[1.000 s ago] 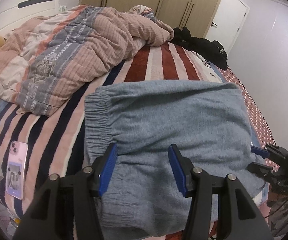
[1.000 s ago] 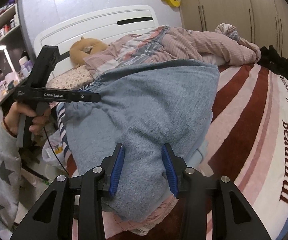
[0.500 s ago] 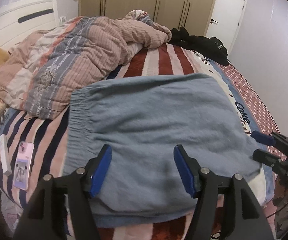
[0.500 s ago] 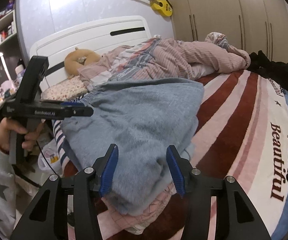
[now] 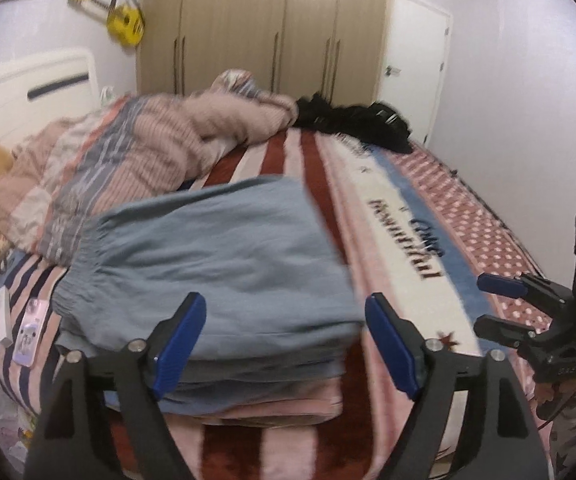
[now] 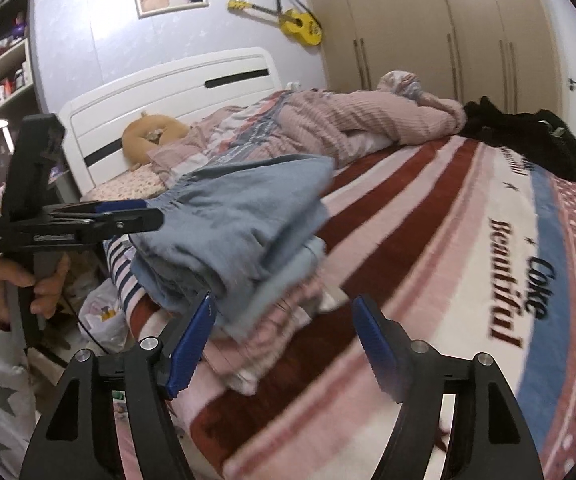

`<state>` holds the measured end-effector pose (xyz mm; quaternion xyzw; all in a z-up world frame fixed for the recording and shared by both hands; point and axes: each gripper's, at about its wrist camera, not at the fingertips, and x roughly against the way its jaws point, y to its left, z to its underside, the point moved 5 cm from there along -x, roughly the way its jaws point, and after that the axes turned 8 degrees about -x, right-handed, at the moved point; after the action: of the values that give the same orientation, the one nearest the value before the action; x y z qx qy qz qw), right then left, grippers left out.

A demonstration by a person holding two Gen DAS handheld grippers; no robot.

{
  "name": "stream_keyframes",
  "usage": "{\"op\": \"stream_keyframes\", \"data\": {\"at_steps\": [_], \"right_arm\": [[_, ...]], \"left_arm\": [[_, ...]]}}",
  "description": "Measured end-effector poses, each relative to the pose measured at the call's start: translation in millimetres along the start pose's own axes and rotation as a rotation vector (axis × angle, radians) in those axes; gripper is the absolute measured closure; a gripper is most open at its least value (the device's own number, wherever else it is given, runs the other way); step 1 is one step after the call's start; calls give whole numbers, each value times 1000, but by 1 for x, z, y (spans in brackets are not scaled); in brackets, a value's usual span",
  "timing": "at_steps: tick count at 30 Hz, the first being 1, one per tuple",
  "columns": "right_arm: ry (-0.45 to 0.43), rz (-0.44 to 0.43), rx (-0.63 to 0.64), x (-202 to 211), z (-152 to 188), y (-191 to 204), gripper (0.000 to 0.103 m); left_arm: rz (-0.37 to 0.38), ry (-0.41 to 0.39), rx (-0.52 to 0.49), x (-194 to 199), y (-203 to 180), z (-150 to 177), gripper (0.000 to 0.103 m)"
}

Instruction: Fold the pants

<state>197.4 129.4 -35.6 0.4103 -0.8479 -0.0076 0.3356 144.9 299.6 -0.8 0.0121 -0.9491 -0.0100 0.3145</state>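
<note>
The pants (image 5: 215, 264) — soft grey-blue fabric with a gathered elastic waistband (image 5: 83, 256) — lie folded into a compact, layered rectangle near the bed's edge, resting flat on a pinkish folded garment (image 6: 263, 332), waistband toward the headboard side.

A rumpled pink striped quilt (image 5: 135, 160) lies far beyond the jaws, with a black garment (image 5: 356, 124) heaped to its right. A phone (image 5: 28, 330) and a white bar (image 5: 4, 316) rest left of the left jaws on the striped bed cover (image 5: 400, 248) — a yellow ukulele (image 6: 296, 22) hangs above.
</note>
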Motion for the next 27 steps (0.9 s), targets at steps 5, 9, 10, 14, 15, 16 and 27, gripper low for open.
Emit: {"op": "stream_keyframes", "data": {"at_steps": [5,9,10,14,15,16,27], "right_arm": [[-84,45,-10,60,15,-30,20],[-181,96,-19,111,29,-51,10],[-208,109,-21,124,33,-56,9],[-324,188,-5,178,53,-70,1],[-343,207,1,187,57,-72,1],[-368,235,10,198,64,-75,1],[-445,394,35,249,98,-91,1]], "left_arm": [[-35,-138,-54,34,-65,-6,14],[-26,-265,-38,60,-111,0,5],[-20,-291,-29,65,-121,2,4],[-33,-379,-12,80,-160,14,2],[-45,-395,-14,82,-167,17,1],[-55,-407,-15,84,-173,19,1],[-32,-432,-59,85,-219,29,1]]}}
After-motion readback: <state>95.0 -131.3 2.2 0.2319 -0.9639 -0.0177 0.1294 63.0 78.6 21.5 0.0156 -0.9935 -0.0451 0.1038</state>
